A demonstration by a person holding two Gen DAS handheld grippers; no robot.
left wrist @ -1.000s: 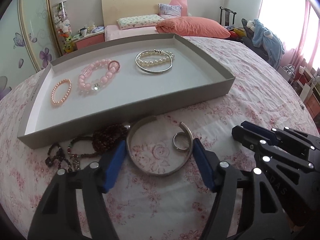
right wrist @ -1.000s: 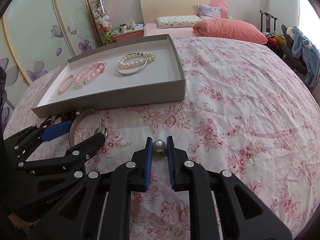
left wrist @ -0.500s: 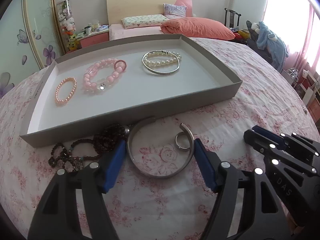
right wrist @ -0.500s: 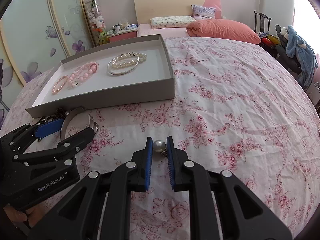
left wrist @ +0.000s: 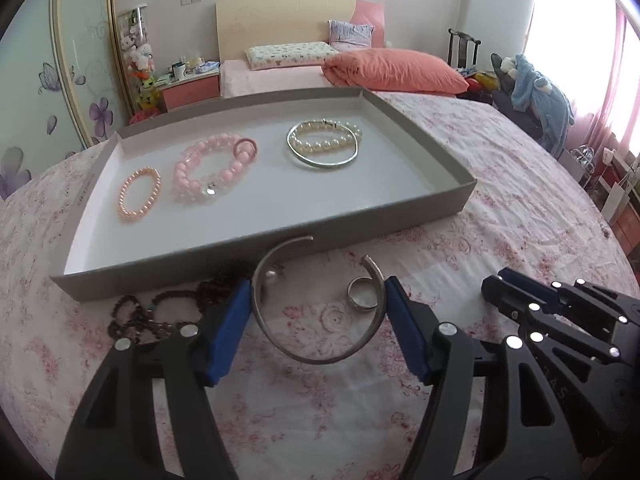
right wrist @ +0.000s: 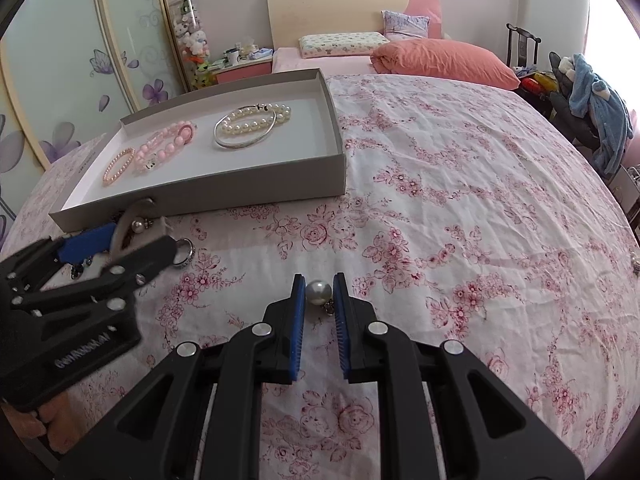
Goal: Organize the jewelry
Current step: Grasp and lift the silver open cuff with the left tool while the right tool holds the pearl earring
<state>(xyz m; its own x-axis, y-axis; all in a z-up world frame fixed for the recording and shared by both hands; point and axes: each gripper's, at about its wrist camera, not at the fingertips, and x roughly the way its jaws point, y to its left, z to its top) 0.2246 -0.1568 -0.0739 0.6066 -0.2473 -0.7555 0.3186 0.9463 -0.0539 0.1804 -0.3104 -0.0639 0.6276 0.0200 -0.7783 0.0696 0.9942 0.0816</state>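
Observation:
My left gripper (left wrist: 316, 304) is shut on an open silver bangle (left wrist: 320, 356) and holds it lifted just in front of the grey tray (left wrist: 256, 244). A silver ring (left wrist: 362, 298), a small pearl piece (left wrist: 272, 277) and dark bead bracelets (left wrist: 160, 312) lie on the floral bedspread below. The tray holds a peach pearl bracelet (left wrist: 140, 196), a pink bead bracelet (left wrist: 208, 168) and a white pearl bracelet with a silver bangle (left wrist: 324, 146). My right gripper (right wrist: 319, 292) is shut on a grey pearl earring (right wrist: 319, 291) above the bedspread, right of the left gripper (right wrist: 100, 248).
The tray (right wrist: 224, 192) lies at the left on the bed. An orange pillow (right wrist: 440, 62) and the headboard are at the far end. A chair with blue clothes (right wrist: 596, 116) stands to the right. Another small piece (right wrist: 635, 257) lies at the bed's right edge.
My left gripper has lifted the silver bangle off the bedspread, uncovering the small pearl piece. My right gripper keeps its hold on the pearl earring and has moved little.

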